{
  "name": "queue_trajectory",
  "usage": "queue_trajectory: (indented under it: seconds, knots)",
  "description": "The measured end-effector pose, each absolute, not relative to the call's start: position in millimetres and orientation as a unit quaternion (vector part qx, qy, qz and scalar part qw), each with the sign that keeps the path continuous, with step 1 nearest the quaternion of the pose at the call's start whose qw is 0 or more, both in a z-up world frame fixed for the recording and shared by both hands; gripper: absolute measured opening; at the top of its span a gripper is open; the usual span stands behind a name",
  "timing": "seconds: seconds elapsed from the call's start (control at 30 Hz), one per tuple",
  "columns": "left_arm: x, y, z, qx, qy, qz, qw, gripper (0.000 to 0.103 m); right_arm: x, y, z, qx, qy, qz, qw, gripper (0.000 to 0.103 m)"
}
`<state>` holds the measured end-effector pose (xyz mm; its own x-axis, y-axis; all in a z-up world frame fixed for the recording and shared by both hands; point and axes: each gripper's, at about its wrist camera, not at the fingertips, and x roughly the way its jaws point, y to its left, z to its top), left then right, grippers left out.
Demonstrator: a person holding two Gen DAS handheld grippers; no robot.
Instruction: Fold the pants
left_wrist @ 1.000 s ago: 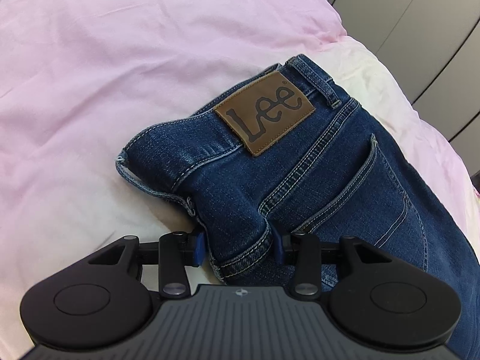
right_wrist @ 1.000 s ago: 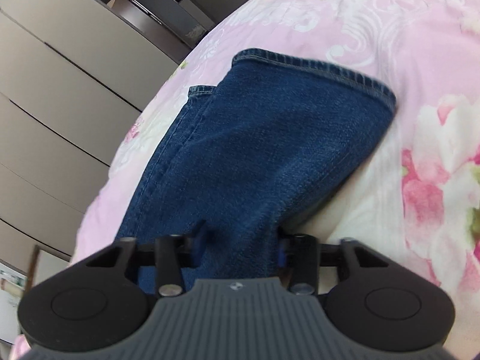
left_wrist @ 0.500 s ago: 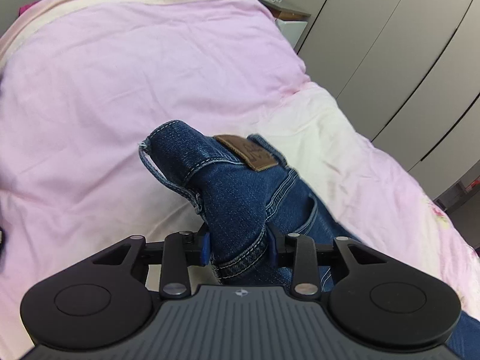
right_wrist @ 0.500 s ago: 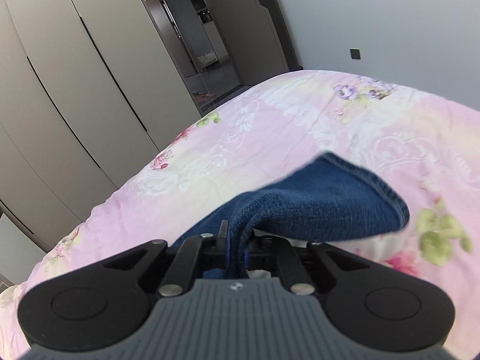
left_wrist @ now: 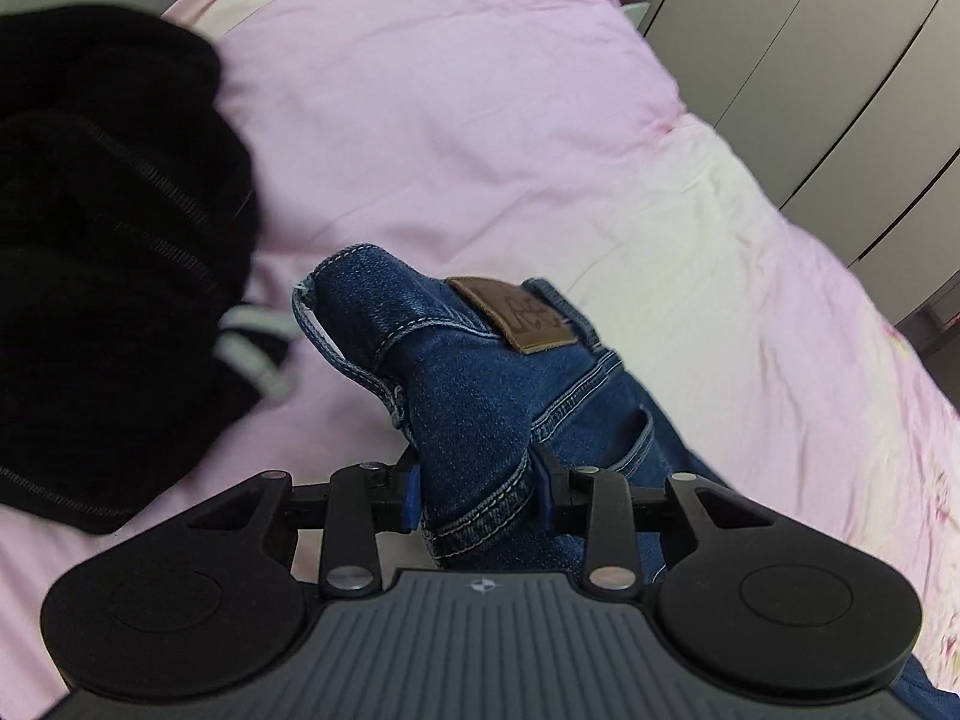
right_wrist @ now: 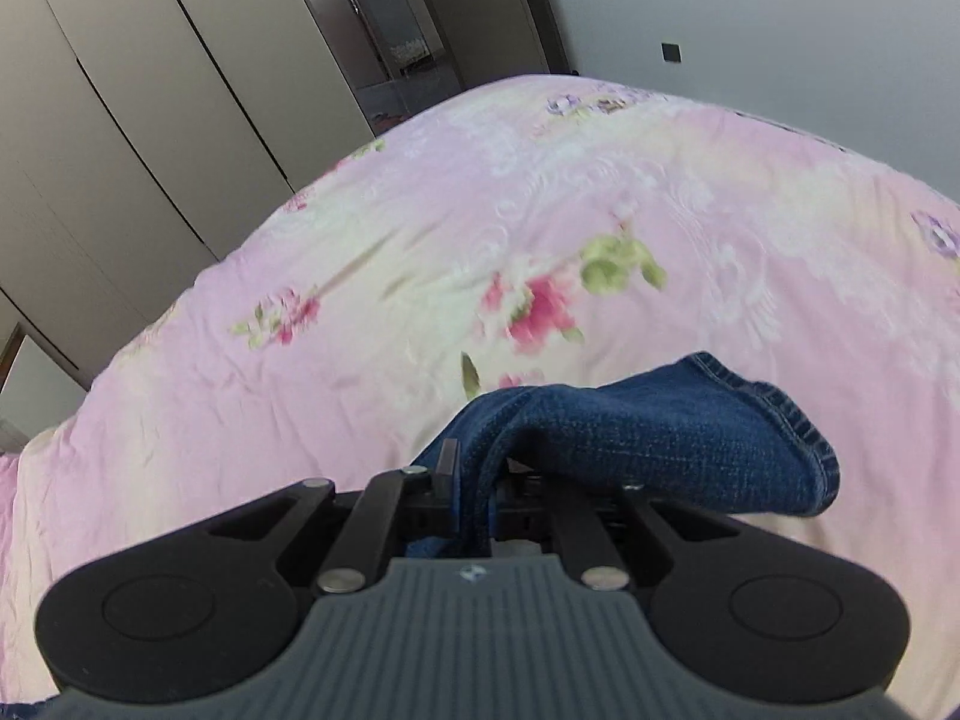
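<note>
Black crumpled fabric pile with grey trim far left in left wrist view, lying on pink bed cover, near but apart from the denim. Dark blue denim jeans at centre: waistband end bunched up and raised off the bed, brown leather brand patch tilted on top, back pocket seam visible to its right. Left hand-held gripper clamped on the waistband fold, blue pads pressing denim from both sides. Grey wardrobe doors upper right.

Right wrist view: same wardrobe doors at left, pink floral bed cover across the middle. Right hand-held gripper pinched nearly closed on jeans leg, hemmed cuff draping over to the right, lifted above the bed.
</note>
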<state>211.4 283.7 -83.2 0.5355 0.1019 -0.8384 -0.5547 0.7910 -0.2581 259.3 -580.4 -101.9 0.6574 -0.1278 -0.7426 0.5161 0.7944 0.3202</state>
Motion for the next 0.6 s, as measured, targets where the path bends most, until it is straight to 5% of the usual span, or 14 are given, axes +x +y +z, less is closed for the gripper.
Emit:
queue_trajectory:
  seconds: [0.3,0.37,0.47,0.6]
  knots:
    - [216,283,-143,-0.238,0.49,0.234,0.805,0.042,188,-573,-186,0.252,0.401,-0.211,0.855,0.002]
    - [215,281,-140,-0.22,0.511,0.243,0.794,0.054,187,-573,-193,0.257,0.402,-0.214,0.852,0.004]
    - [221,268,-120,-0.148,0.544,0.222,0.796,0.062,189,-576,-190,0.252,0.413,-0.218,0.847,0.033]
    - [219,243,-75,-0.046,0.539,0.183,0.821,0.064,182,-586,-180,0.234,0.45,-0.181,0.842,0.045]
